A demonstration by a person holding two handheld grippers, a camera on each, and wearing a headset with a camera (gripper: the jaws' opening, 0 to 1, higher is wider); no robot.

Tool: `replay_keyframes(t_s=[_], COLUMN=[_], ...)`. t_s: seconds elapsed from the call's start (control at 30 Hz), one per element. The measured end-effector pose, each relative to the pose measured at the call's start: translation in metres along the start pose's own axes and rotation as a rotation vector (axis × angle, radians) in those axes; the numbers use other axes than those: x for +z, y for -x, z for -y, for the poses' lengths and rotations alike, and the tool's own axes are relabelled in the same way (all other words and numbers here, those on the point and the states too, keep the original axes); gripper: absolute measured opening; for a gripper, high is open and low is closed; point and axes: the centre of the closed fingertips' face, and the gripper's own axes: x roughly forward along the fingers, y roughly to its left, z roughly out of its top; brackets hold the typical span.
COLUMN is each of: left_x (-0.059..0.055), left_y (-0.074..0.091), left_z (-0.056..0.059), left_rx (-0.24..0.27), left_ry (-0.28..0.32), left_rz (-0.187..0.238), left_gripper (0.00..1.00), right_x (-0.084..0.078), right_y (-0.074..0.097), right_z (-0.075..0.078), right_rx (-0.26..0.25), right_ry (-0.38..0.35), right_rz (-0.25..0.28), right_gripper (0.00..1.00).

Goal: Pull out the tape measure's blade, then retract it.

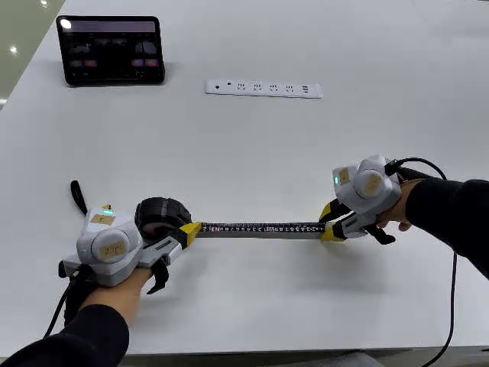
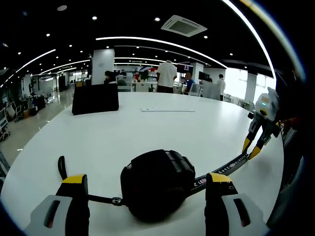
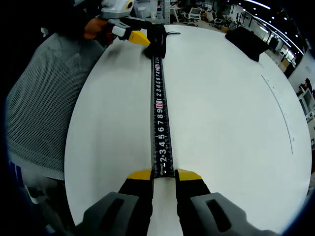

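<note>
White table (image 1: 252, 145) with a black, rounded tape-measure case (image 1: 162, 215) near its front left edge. The left tongs (image 2: 146, 179) stand wide open, one yellow-tipped jaw on either side of the case, with a gap on both sides. The dark, numbered metal blade (image 1: 260, 228) lies flat on the table, drawn out from the case. The right tongs (image 3: 164, 174) are closed on the blade's free end. A black tablet (image 1: 111, 50) and a white power strip (image 1: 263, 88) lie at the far side.
</note>
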Motion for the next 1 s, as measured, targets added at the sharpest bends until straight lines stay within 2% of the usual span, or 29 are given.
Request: replay_keyframes(t_s=[0.07, 0.23, 0.4, 0.47, 0.67, 0.7, 0.8, 0.87, 1.0], left_x=[0.002, 0.008, 0.010, 0.009, 0.000, -0.002, -0.001, -0.002, -0.003], left_y=[0.000, -0.003, -0.009, -0.011, -0.015, -0.014, -0.013, -0.013, -0.013], left_z=[0.002, 0.006, 0.010, 0.010, 0.013, 0.014, 0.013, 0.014, 0.014], left_rx=[-0.003, -0.011, -0.006, -0.006, -0.006, 0.002, 0.015, 0.015, 0.024], left_ry=[0.007, 0.020, 0.040, 0.060, 0.129, 0.129, 0.124, 0.143, 0.115], left_rz=[0.003, 0.010, 0.005, -0.002, -0.050, -0.066, -0.068, -0.080, -0.086], left_gripper=[0.95, 0.94, 0.89, 0.87, 0.73, 0.71, 0.69, 0.66, 0.65], right_x=[0.000, -0.002, -0.002, -0.001, -0.003, -0.003, -0.003, -0.002, -0.002], right_y=[-0.001, -0.001, -0.003, -0.003, -0.003, -0.003, -0.003, -0.003, -0.004], right_z=[0.000, 0.003, 0.002, 0.002, 0.003, 0.004, 0.003, 0.003, 0.003], right_rx=[0.001, 0.003, -0.017, -0.016, -0.019, -0.020, -0.023, -0.024, -0.022], right_ry=[0.014, -0.023, 0.012, 0.016, -0.038, -0.043, -0.057, -0.053, -0.045], right_rz=[0.000, 0.013, -0.038, -0.051, -0.058, -0.062, -0.069, -0.073, -0.102], right_gripper=[0.12, 0.12, 0.11, 0.11, 0.11, 0.11, 0.11, 0.11, 0.11])
